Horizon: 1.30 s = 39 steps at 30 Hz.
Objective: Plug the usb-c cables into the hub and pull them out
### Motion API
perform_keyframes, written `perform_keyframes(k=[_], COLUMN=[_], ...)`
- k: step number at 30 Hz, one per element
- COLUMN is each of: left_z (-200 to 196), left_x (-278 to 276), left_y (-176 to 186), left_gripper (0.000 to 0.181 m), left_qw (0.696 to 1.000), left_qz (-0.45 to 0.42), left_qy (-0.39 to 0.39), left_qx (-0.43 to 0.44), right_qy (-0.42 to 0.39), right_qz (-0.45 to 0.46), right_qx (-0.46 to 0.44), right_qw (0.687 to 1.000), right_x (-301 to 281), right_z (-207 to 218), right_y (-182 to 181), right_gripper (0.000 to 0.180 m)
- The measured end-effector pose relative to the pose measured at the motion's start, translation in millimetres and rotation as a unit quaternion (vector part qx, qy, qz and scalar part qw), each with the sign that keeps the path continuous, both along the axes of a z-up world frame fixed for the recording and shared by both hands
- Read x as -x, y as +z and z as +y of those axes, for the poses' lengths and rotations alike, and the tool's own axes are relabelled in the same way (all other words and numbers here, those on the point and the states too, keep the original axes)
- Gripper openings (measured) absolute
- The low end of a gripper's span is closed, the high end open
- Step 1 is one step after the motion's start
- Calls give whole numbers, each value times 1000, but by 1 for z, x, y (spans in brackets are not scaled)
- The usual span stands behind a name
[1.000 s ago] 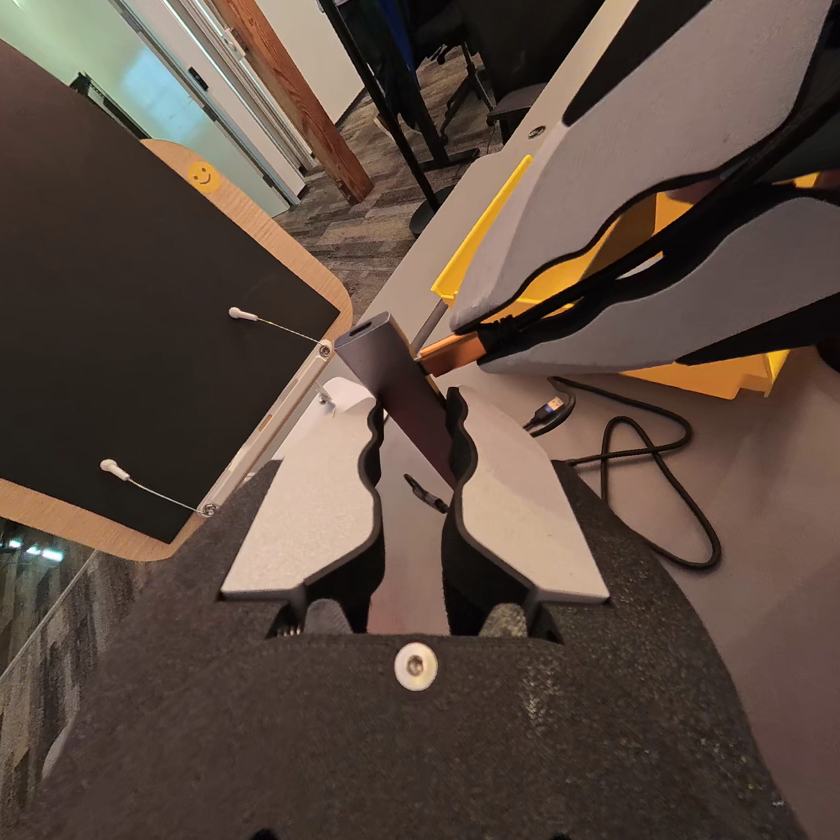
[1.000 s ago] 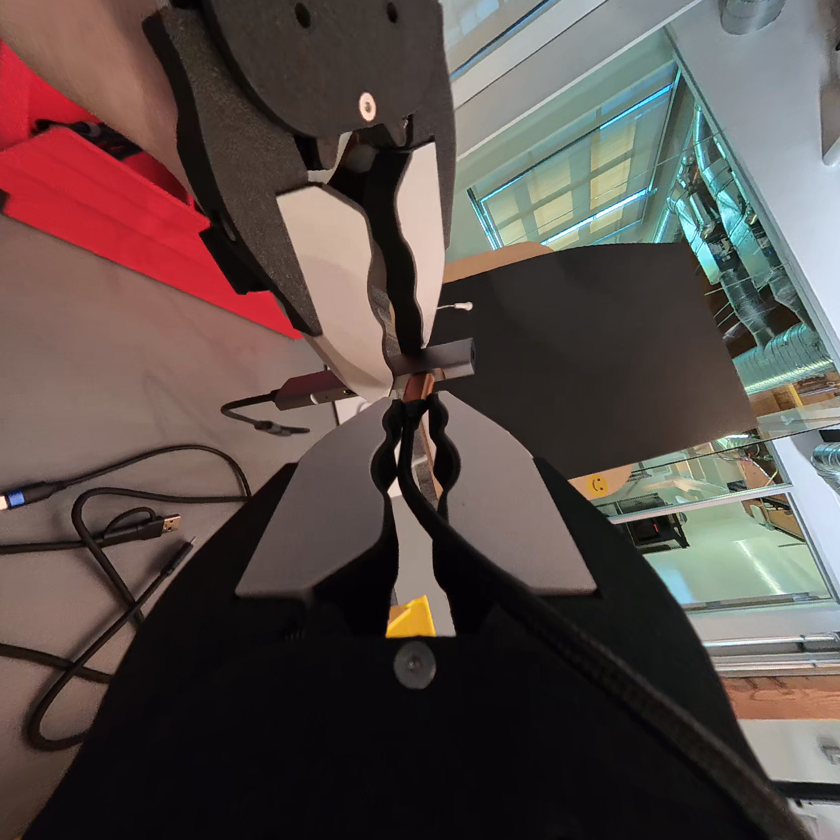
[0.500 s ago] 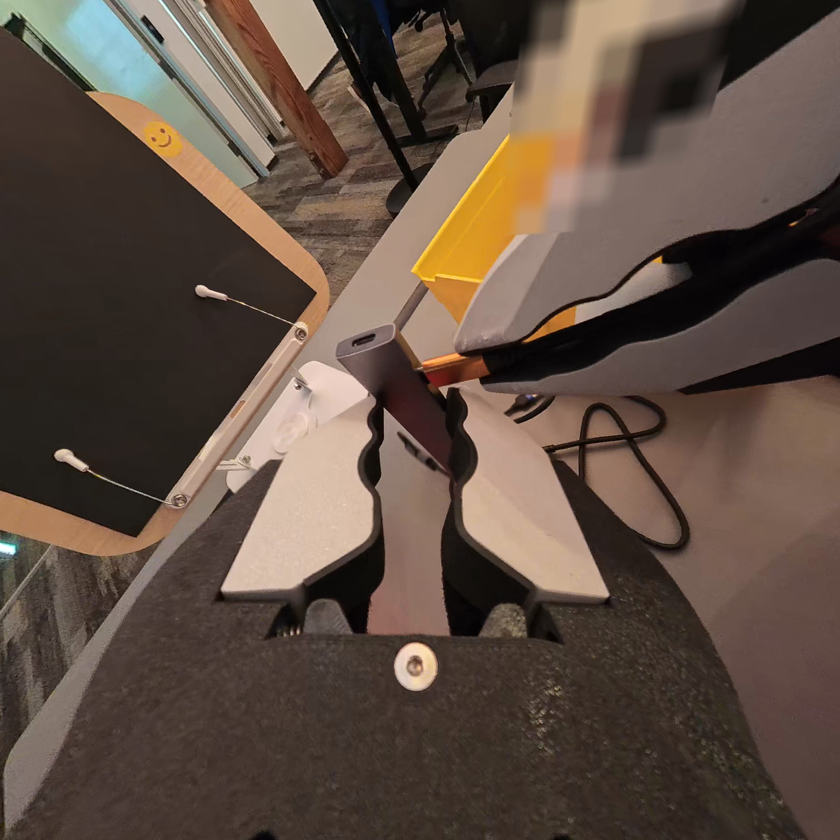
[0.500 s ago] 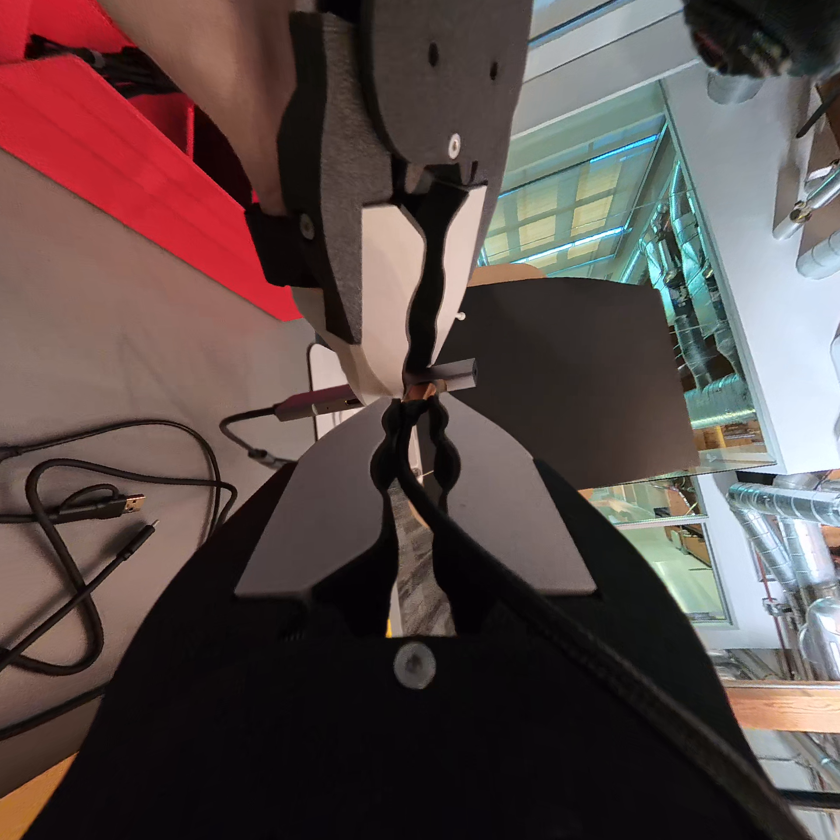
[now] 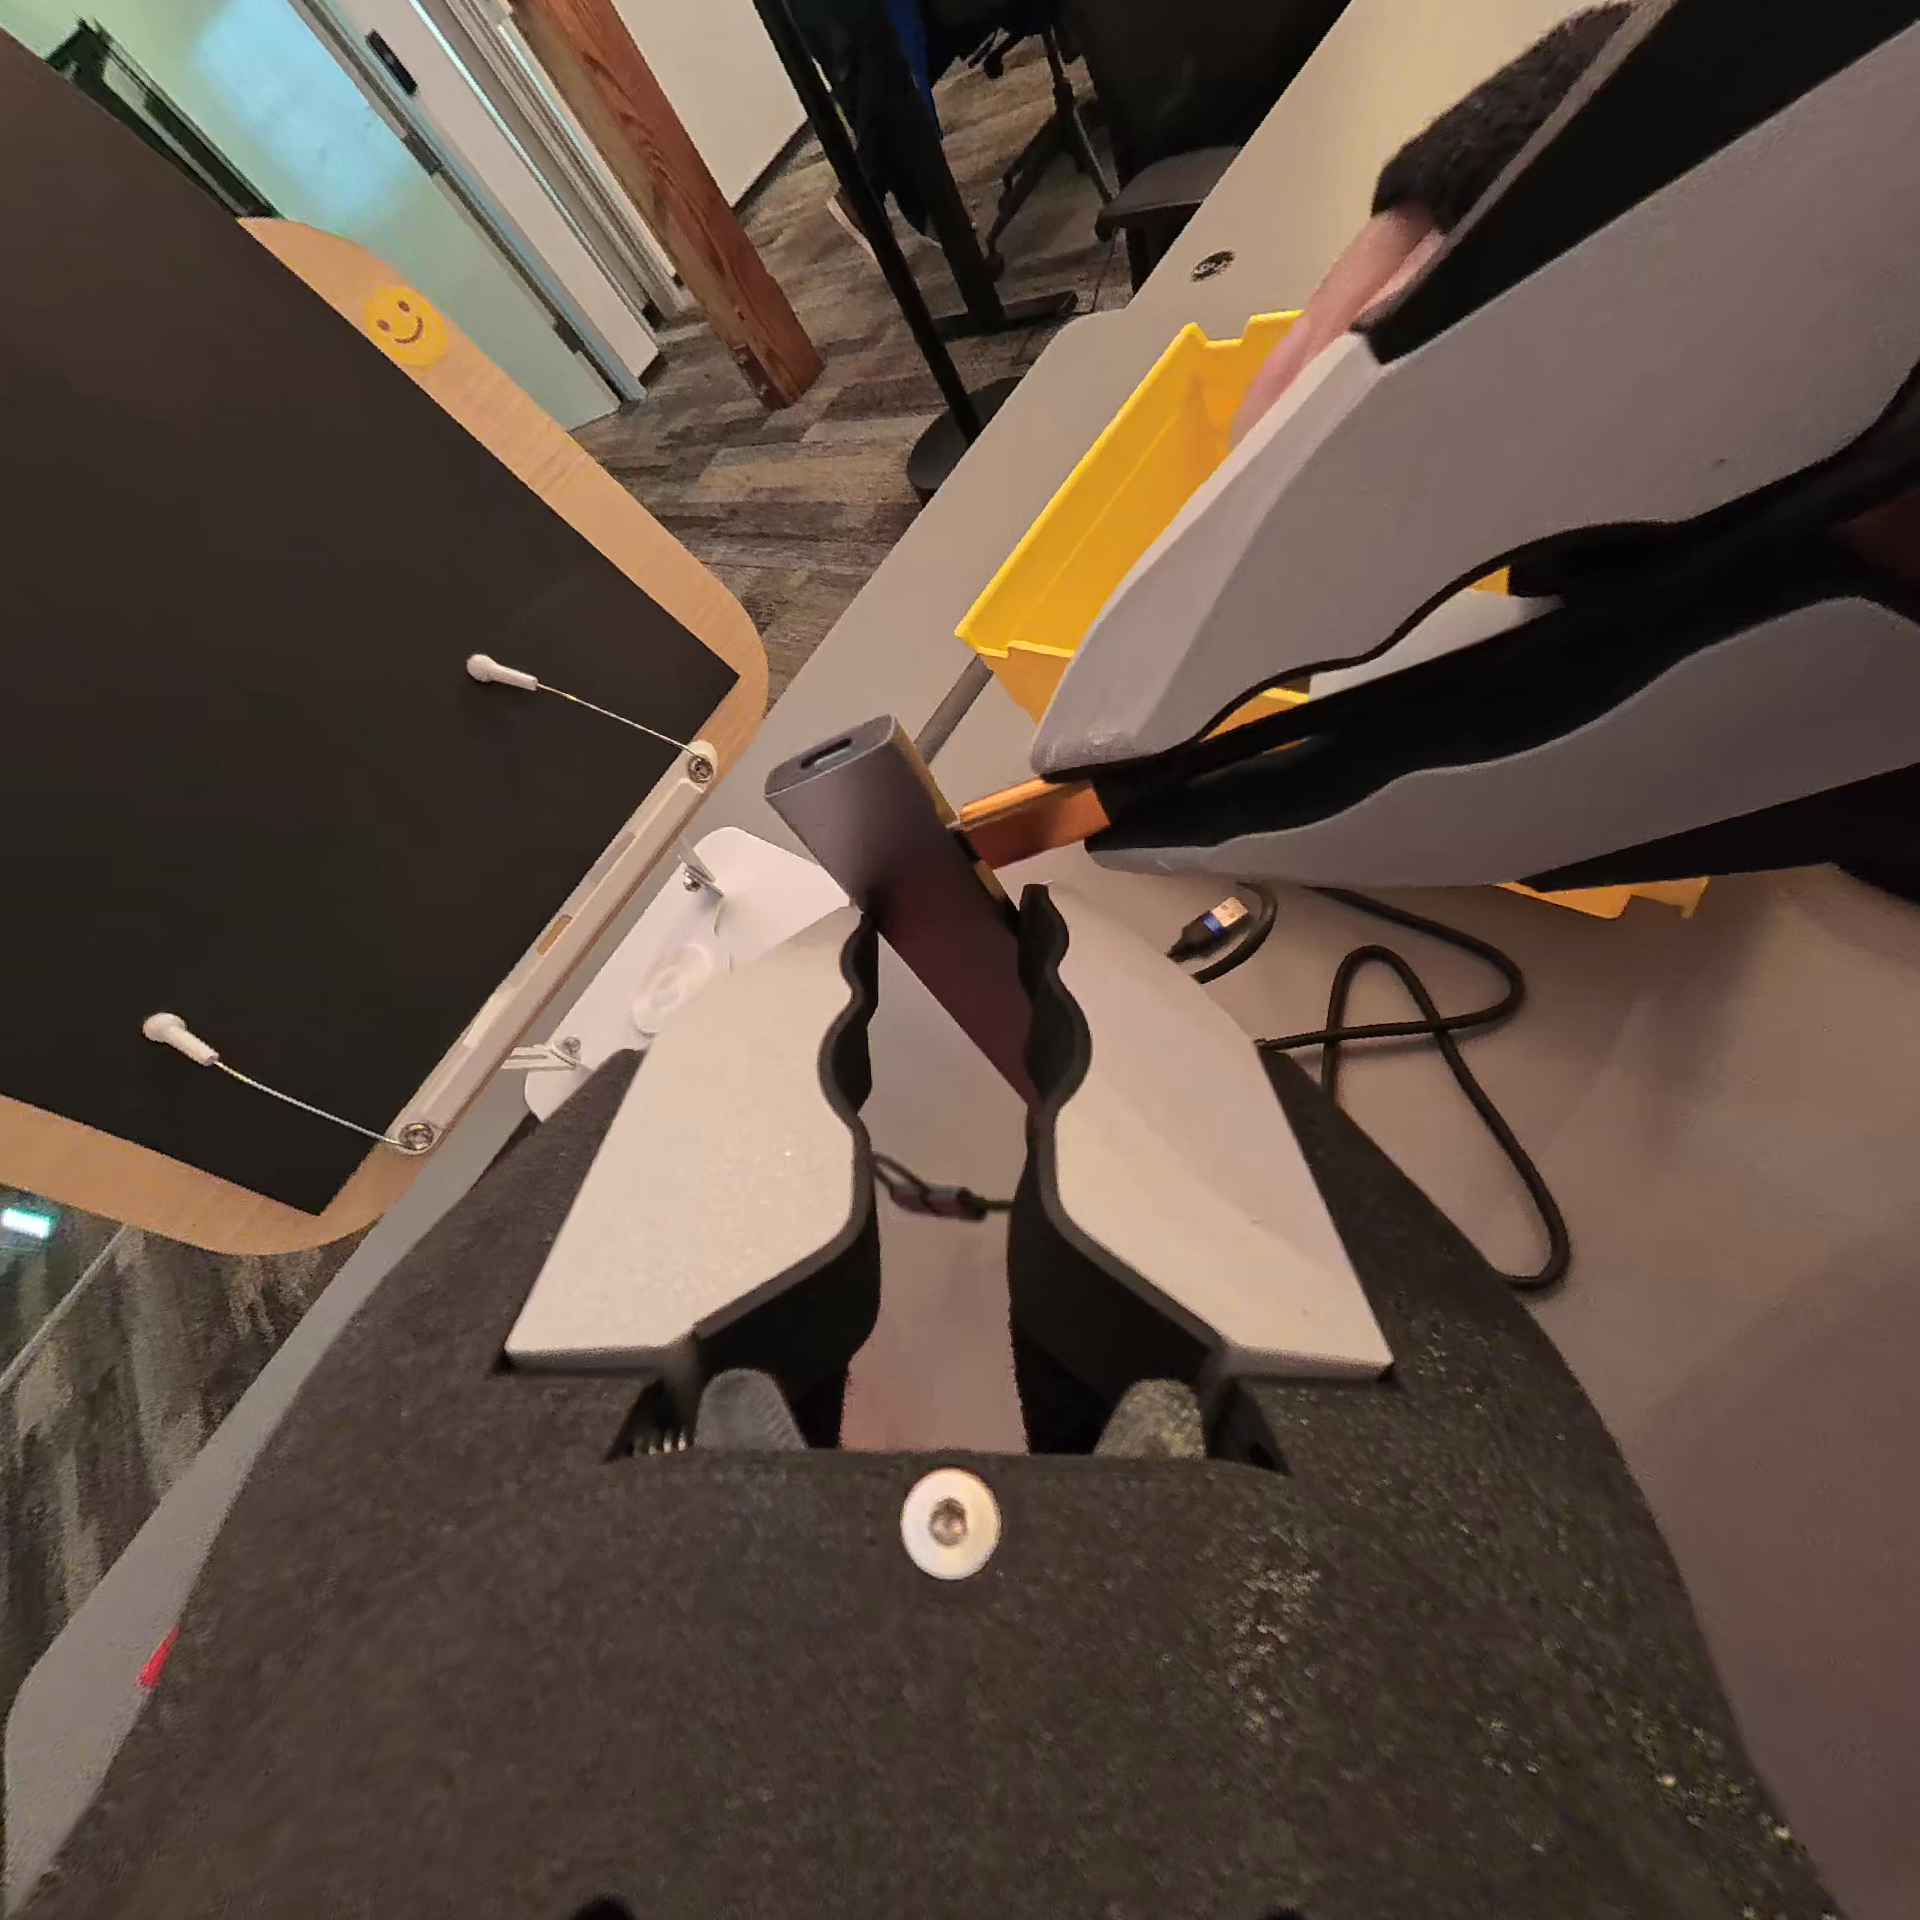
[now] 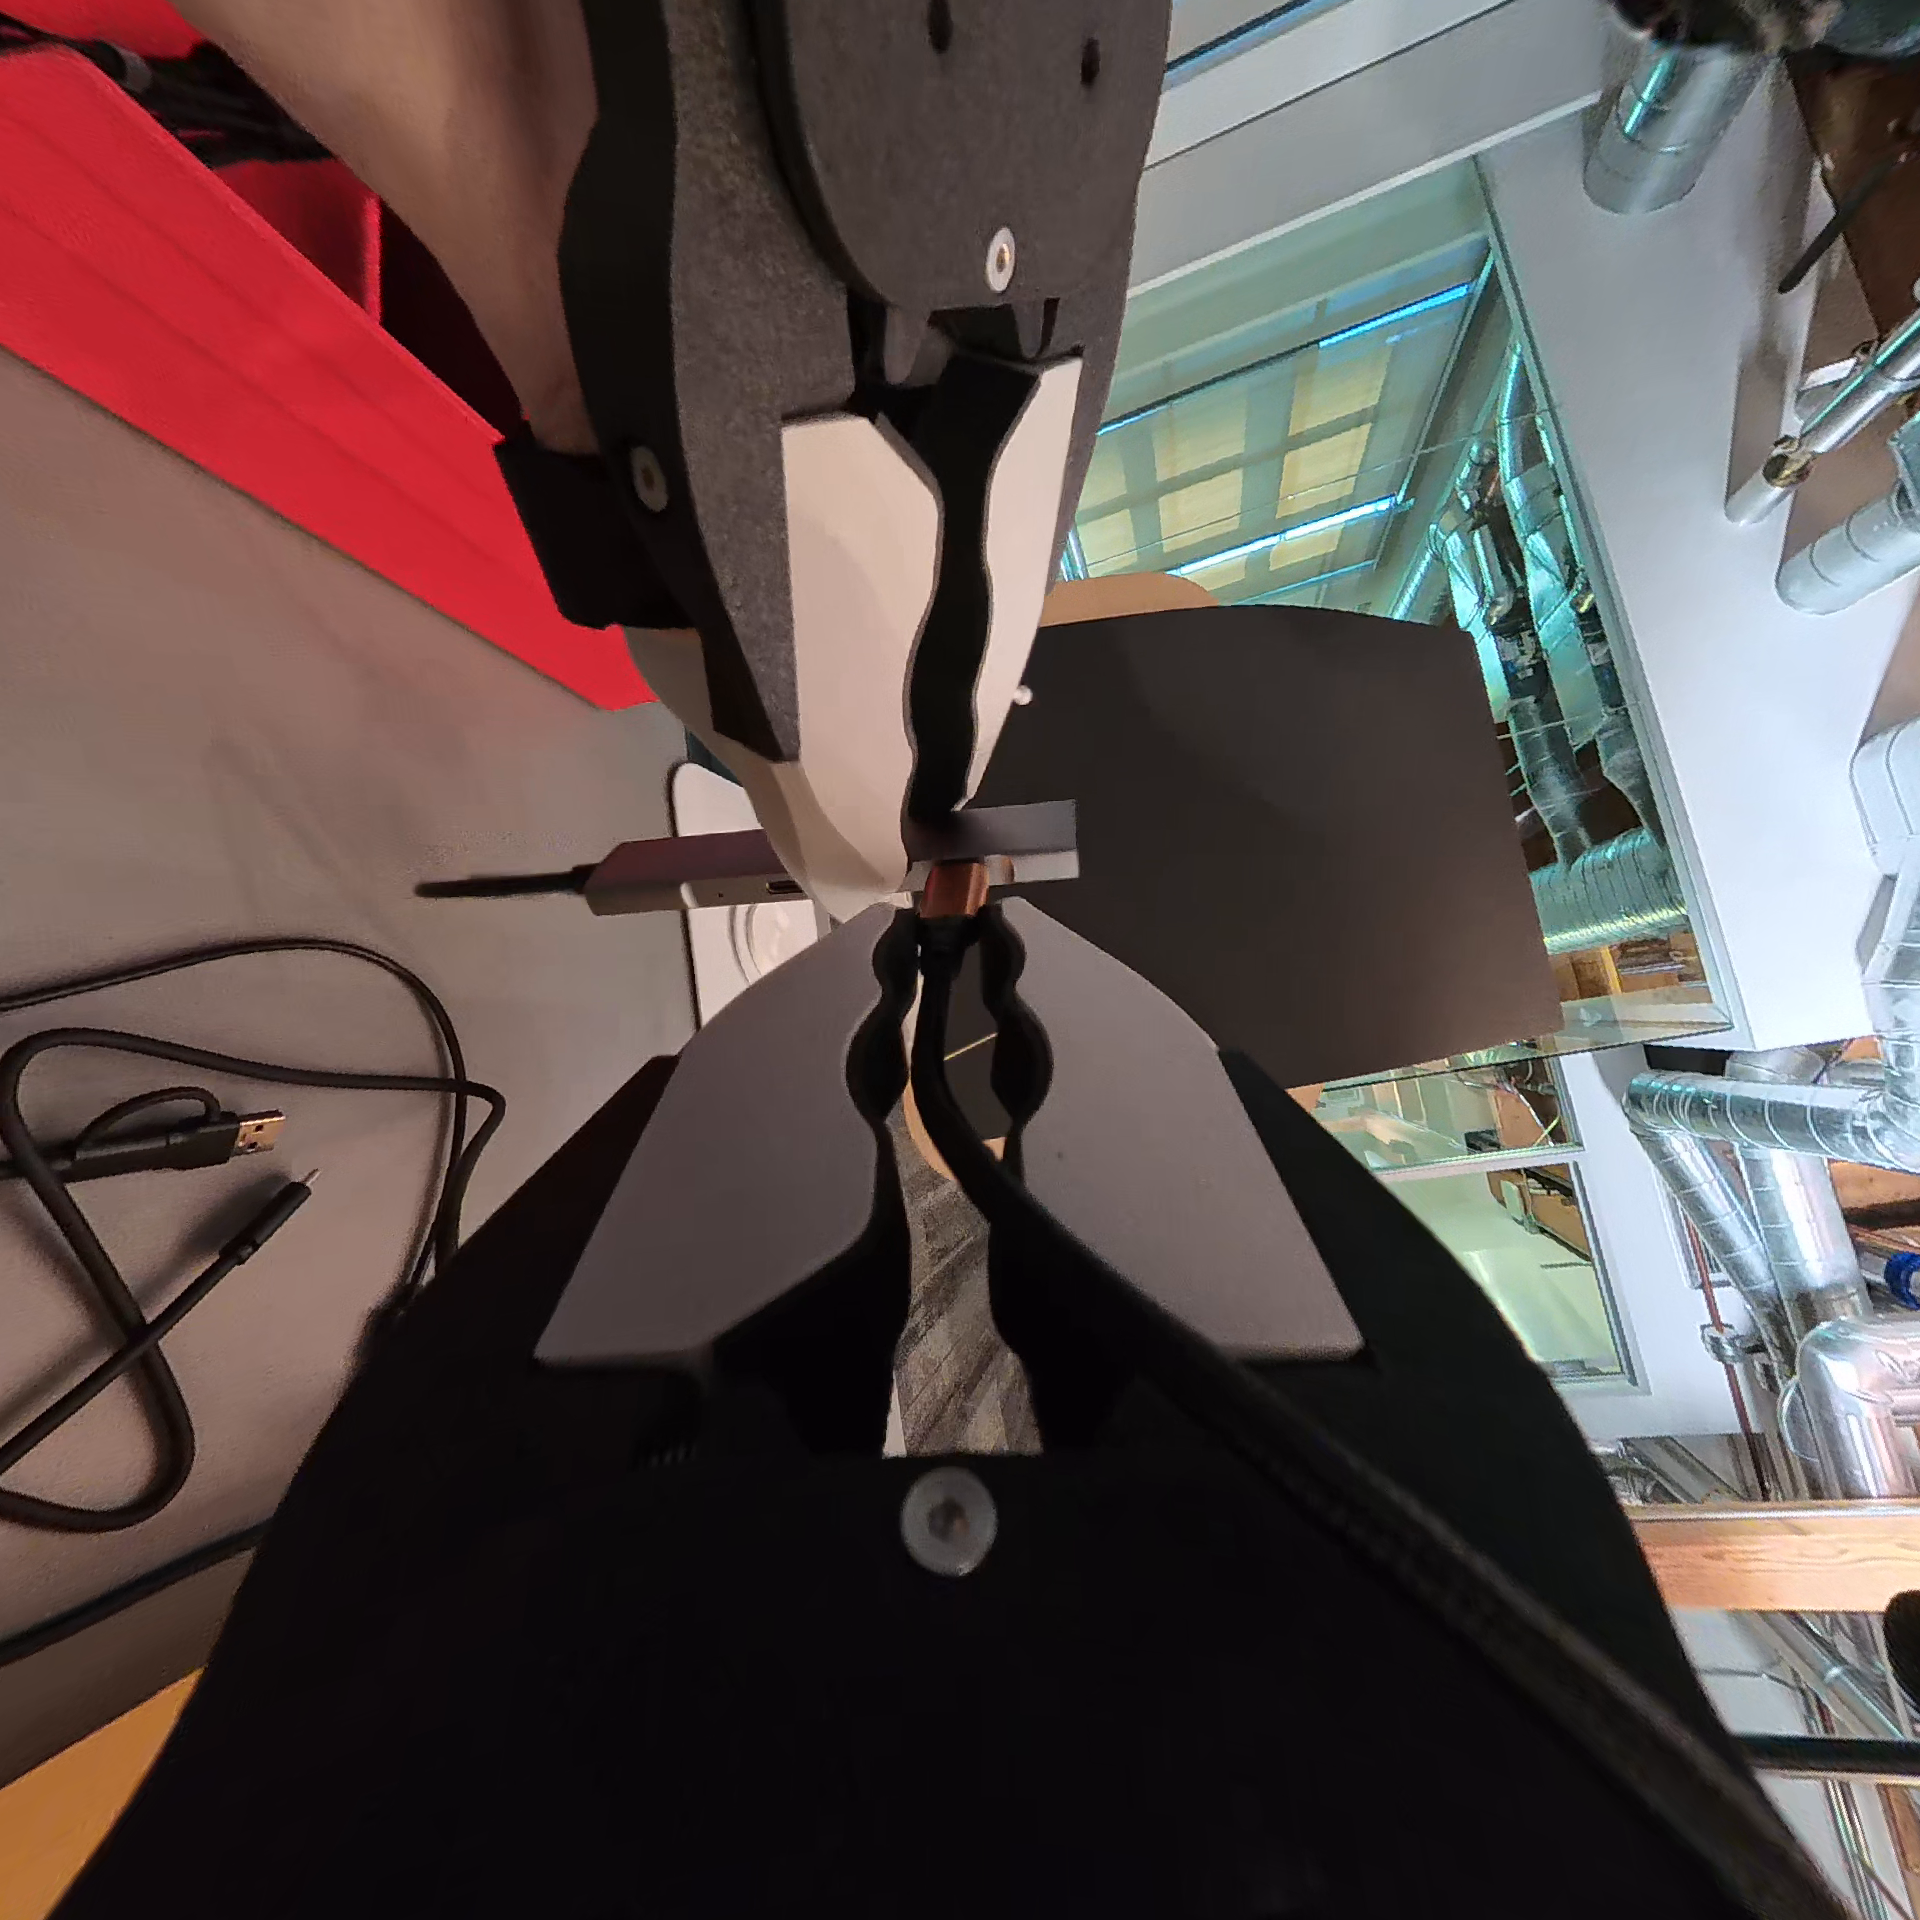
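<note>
Two grippers meeting in left wrist view: left gripper (image 5: 945, 935) clamped on grey hub (image 5: 914, 894), copper plug (image 5: 1023, 816) now pressed against hub's right side, nearer than before. Right wrist view: right gripper (image 6: 951, 925) pinching usb-c cable (image 6: 940, 1049), plug apparently seating; insertion nearly done, pulling out next.

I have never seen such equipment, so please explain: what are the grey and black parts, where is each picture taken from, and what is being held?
They are two hand-held grippers, each with a camera looking along its fingers. The left wrist view shows the left gripper shut on a grey hub, held above the table. The right gripper comes in from the right, shut on a cable with a copper plug whose tip meets the hub's side. The right wrist view shows the same meeting from the other side. Loose black cables lie on the table, and a yellow bin stands behind.
</note>
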<state>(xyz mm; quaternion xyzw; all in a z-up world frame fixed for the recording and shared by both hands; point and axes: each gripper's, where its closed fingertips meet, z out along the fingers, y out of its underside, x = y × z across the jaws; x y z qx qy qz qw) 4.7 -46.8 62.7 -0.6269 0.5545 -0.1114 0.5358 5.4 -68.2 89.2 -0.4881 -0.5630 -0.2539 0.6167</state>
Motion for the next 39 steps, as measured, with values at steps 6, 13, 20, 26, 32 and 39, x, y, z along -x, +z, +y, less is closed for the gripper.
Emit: perform_keyframes(k=[6, 13, 20, 26, 32, 39], left_z=[4, 5, 7, 8, -4, -8], left_x=[0, -2, -3, -2, -3, -6], left_y=[-2, -3, -7, -3, 23, 40], left_gripper=[26, 25, 25, 25, 26, 29], left_qw=[1000, 1000, 1000, 1000, 996, 986], left_qz=[6, 1, 8, -9, -79, -136], left_qy=[14, 12, 17, 16, -28, -27], left_qx=[-11, -11, -13, -11, -10, -97], right_qy=[-10, -10, -5, 0, 16, 18], right_qz=[3, 3, 3, 8, 10, 35], right_qx=[10, 13, 19, -3, -85, -121], right_qw=[1000, 1000, 1000, 1000, 996, 992], right_x=[-2, -6, -5, -1, 2, 0], right_z=[4, 6, 8, 6, -9, -15], right_y=[-3, -4, -9, -4, 21, 35], right_gripper=[13, 13, 13, 13, 13, 13])
